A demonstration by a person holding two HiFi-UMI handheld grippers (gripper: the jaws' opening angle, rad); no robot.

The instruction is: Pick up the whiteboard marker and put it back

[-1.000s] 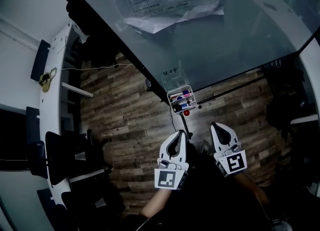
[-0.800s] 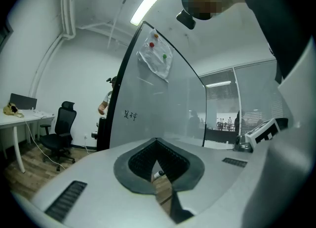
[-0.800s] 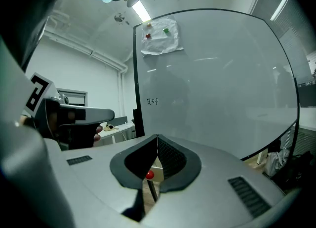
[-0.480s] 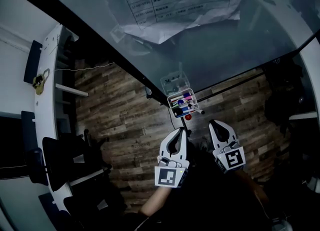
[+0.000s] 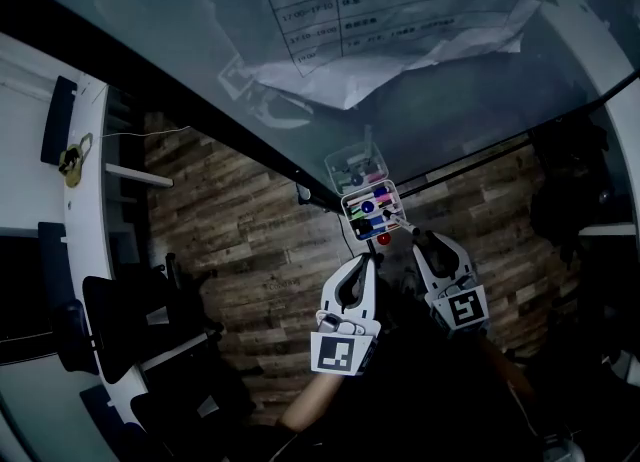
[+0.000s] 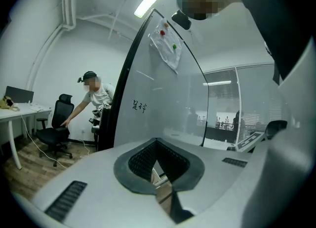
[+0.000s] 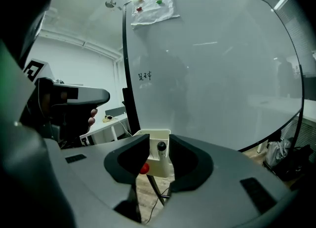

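- Left hand-held gripper (image 5: 365, 266) is hovering low in the head view, pointing up toward the marker tray (image 5: 347, 209). In its own view the jaw tips are meeting, so it is clenched with nothing in it.
- Right hand-held gripper (image 5: 419, 240) is hovering just beside the tray's lower right corner, not touching it. In its own view the jaws are standing apart, released and empty, and they are framing the tray.
- Whiteboard marker (image 7: 161, 146) is sitting in the tray, its dark cap showing above the white wall in the right gripper view. It is apart from both pads.
- From the head view the tray is holding several markers with pink, blue and dark caps. I cannot tell which one matches the dark cap.
- Red round knob (image 5: 383, 239) is showing just under the tray.
- The tray is hanging at the bottom edge of the glass whiteboard (image 5: 470, 120). A crumpled printed sheet (image 5: 385, 35) is hanging higher on the board.
- Small handwriting (image 6: 139, 106) is showing on the board in the left gripper view.
- Wood-plank floor (image 5: 235, 215) is lying below, and a white desk (image 5: 25, 140) is running along the left edge.
- A person (image 6: 94, 96) is leaning over an office chair (image 6: 55, 126) in the background.
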